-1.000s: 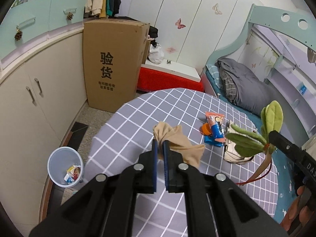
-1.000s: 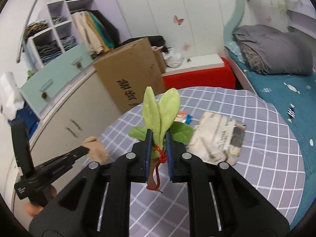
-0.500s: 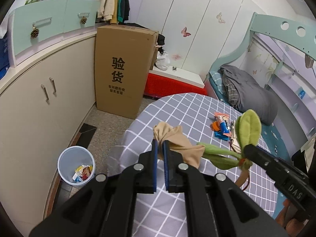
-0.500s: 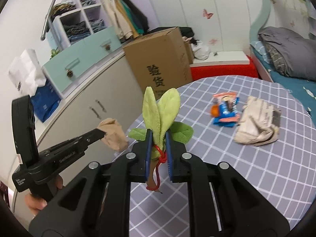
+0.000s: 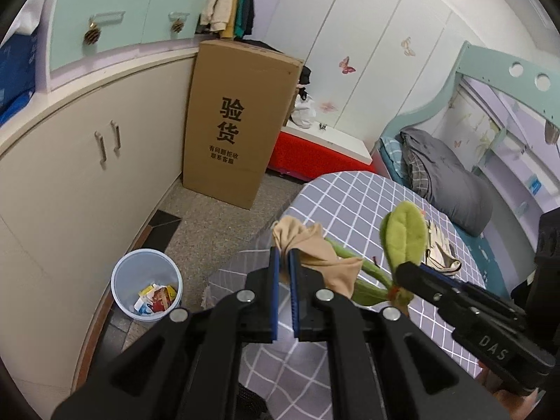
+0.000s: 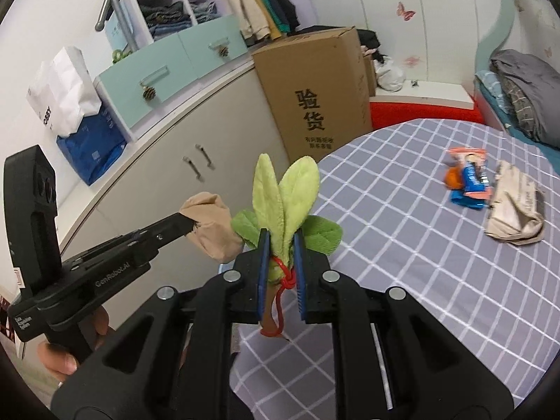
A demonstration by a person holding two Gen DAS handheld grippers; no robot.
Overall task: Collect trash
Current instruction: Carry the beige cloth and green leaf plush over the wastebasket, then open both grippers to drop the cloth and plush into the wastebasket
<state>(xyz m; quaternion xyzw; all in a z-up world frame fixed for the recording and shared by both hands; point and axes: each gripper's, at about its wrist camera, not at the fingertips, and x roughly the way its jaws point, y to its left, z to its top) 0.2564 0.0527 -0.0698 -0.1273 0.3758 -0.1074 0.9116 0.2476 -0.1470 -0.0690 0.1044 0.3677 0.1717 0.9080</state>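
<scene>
My left gripper (image 5: 284,255) is shut on a crumpled beige stocking (image 5: 315,255), held past the left edge of the round checked table (image 5: 353,199). In the right wrist view the same stocking (image 6: 210,227) hangs from the left gripper (image 6: 187,222) at left. My right gripper (image 6: 280,241) is shut on a green plush leaf sprig with a red cord (image 6: 283,199); its leaf (image 5: 404,234) shows in the left wrist view beside the stocking. A pale blue trash bin (image 5: 147,283) with wrappers inside stands on the floor below left. An orange and blue snack wrapper (image 6: 467,178) and crumpled paper (image 6: 512,213) lie on the table.
A tall cardboard box (image 5: 238,122) stands by cream cabinets (image 5: 87,161) on the left. A red bench (image 5: 315,154) sits behind the table, a bed with a grey quilt (image 5: 451,182) at right. A hand (image 6: 59,360) holds the left gripper's handle.
Both grippers have swung left off the table's middle toward its left edge and the floor bin, each keeping its load. The bin now sits nearer the left gripper's fingers.
</scene>
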